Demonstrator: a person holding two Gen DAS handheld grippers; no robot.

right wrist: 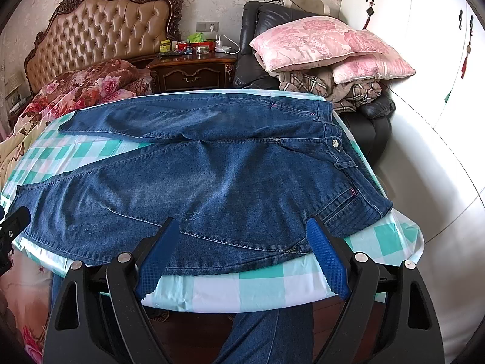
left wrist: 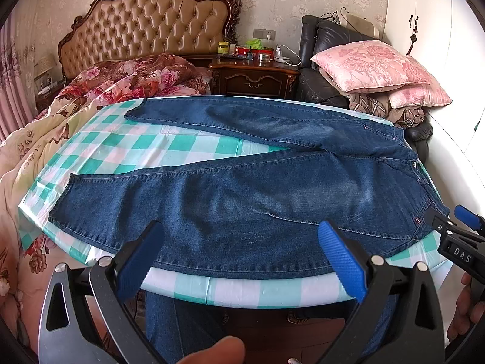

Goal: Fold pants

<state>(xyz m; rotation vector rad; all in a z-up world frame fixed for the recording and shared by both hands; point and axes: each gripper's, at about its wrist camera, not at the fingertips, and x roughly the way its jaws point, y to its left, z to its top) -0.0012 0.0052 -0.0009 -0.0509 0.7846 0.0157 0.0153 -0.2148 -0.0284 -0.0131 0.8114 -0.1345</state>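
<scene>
From the left wrist, the left gripper hangs wide apart and empty above the near leg of the blue denim pants, spread flat on the green-checked table; the right gripper pokes in at right. From the right wrist, the right gripper gapes empty near the waistband, where a metal button shows.

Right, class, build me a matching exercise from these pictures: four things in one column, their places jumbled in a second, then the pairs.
1. blue denim jeans
2. pink floral pillow
3. yellow-lidded jar
4. tufted tan leather headboard

A. on the dark wooden nightstand
B. behind the bed
C. spread on the green-checked tablecloth
D. stacked on the black chair

1-C, 2-D, 3-A, 4-B
</scene>
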